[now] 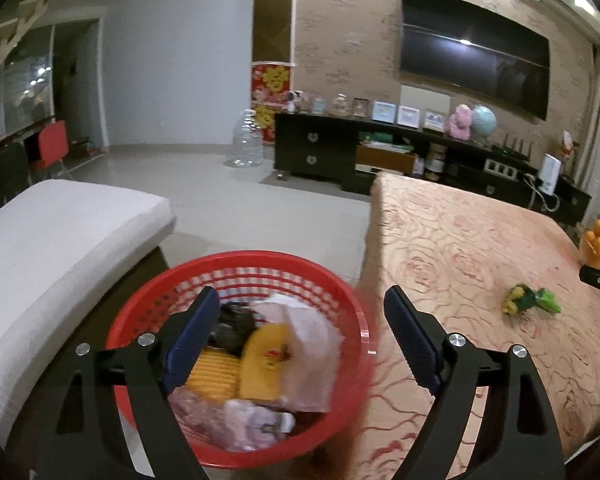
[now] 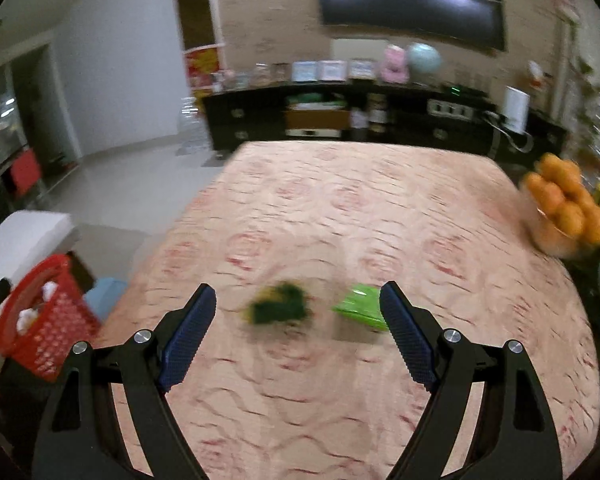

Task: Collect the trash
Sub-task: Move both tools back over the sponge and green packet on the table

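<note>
1. Hovering over the red basket (image 1: pixel 236 276), the left gripper (image 1: pixel 300 320) has its jaws released and holds nothing; the trash inside shows between its fingers.
2. Basket already holds a yellow packet (image 1: pixel 260 364), clear plastic bags (image 1: pixel 312 332) and a dark crumpled piece (image 1: pixel 232 324), so most of the collecting looks done.
3. Right gripper (image 2: pixel 296 316) is above the table (image 2: pixel 340 208), jaws released, empty.
4. Left to do: a dark green-yellow wrapper (image 2: pixel 280 306) at 12 o'clock between the fingers, and a bright green wrapper (image 2: pixel 360 306) just beside it at 1 o'clock, near the right finger. Both lie on the tablecloth, apart.
5. Bowl of oranges (image 2: pixel 568 208) at 2 o'clock; not trash, I judge.
6. Writing: the yellow packet has a red mark, unreadable. Wrappers are blurred, no brand legible.
</note>
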A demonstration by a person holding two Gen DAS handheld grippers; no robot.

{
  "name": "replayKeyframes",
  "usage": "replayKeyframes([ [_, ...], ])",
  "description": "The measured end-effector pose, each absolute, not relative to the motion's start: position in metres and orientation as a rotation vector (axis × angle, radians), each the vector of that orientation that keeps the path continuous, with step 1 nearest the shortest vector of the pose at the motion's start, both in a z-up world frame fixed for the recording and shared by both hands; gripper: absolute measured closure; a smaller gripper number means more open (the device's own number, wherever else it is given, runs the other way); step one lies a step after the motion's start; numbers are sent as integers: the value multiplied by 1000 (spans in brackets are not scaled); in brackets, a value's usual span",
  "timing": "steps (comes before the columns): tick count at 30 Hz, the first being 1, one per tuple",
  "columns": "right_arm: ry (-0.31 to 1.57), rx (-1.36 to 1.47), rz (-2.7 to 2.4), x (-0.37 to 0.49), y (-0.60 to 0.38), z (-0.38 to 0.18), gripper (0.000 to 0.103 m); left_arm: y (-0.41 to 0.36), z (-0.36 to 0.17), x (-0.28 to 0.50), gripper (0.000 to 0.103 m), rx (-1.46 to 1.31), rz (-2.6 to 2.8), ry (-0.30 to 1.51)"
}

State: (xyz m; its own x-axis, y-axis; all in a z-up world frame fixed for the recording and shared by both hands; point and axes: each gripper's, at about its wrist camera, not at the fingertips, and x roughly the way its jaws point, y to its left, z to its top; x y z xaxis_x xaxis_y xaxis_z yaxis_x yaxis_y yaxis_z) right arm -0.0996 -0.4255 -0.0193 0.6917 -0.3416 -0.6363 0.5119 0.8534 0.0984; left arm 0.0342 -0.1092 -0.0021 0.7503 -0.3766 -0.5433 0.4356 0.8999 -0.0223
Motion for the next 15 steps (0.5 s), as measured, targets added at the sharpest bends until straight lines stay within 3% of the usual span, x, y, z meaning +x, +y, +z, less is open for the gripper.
replayKeyframes([
  [15, 665, 438, -619, -141, -485, -41, 22, -229, -30, 8, 21, 258, -655, 646],
])
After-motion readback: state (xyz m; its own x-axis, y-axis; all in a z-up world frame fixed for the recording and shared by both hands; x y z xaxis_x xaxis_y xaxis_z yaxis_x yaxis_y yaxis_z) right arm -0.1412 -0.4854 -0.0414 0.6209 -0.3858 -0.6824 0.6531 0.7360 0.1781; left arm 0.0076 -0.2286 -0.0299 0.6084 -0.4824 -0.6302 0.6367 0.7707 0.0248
